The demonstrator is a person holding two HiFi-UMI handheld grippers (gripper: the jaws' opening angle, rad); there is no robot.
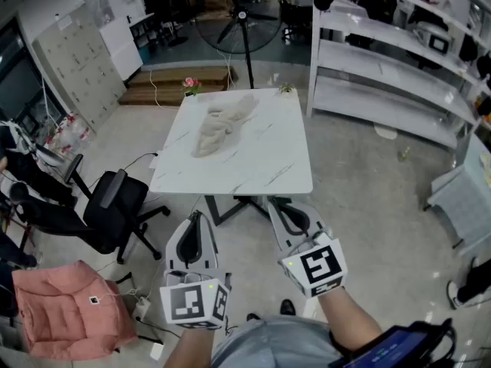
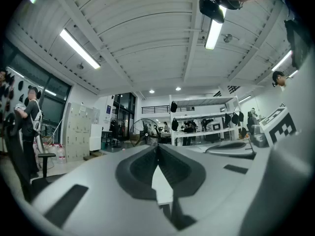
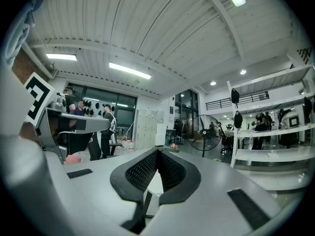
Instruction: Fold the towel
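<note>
A crumpled beige towel (image 1: 221, 123) lies on the far left part of a white marble-look table (image 1: 268, 167). My left gripper (image 1: 196, 219) and right gripper (image 1: 275, 203) are held side by side in front of the table's near edge, both shut with nothing between the jaws. Neither touches the towel, which is well ahead of them. In the left gripper view the left gripper (image 2: 157, 146) has its jaws meeting at the tip; in the right gripper view the right gripper (image 3: 157, 153) is the same. Both views look level across the room and show no towel.
A black office chair (image 1: 100, 209) stands left of the table and a pink cushion (image 1: 65, 301) lies at the lower left. White shelving (image 1: 399, 60) runs along the right. A standing fan (image 1: 244, 14) and a small pot of flowers (image 1: 190, 85) are beyond the table.
</note>
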